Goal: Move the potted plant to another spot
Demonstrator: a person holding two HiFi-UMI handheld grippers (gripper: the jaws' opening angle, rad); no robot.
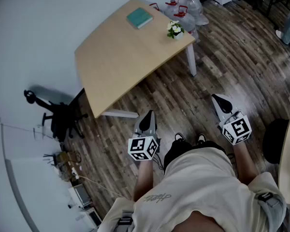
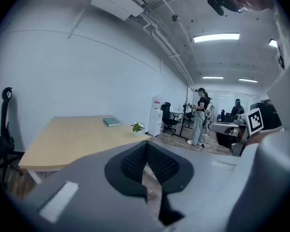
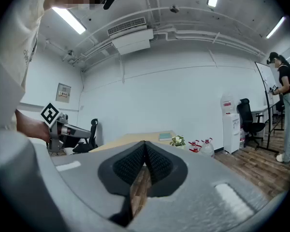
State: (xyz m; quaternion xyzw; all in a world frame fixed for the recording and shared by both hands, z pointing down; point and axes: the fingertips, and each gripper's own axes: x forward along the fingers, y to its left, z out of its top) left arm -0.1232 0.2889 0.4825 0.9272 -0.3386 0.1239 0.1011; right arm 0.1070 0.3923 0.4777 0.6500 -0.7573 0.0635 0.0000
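Bare wood floor [image 1: 183,95] lies open between the person and the one table [image 1: 116,62], upper centre. Three water jugs [image 1: 186,7] crowd behind its far corner. Low in frame, the left gripper [image 1: 148,117] and right gripper [image 1: 219,102] are both pinched shut on nothing. One book [image 1: 139,18] lies near the table's top edge. One potted plant [image 1: 175,30] stands at the table's right edge (well apart from both grippers).
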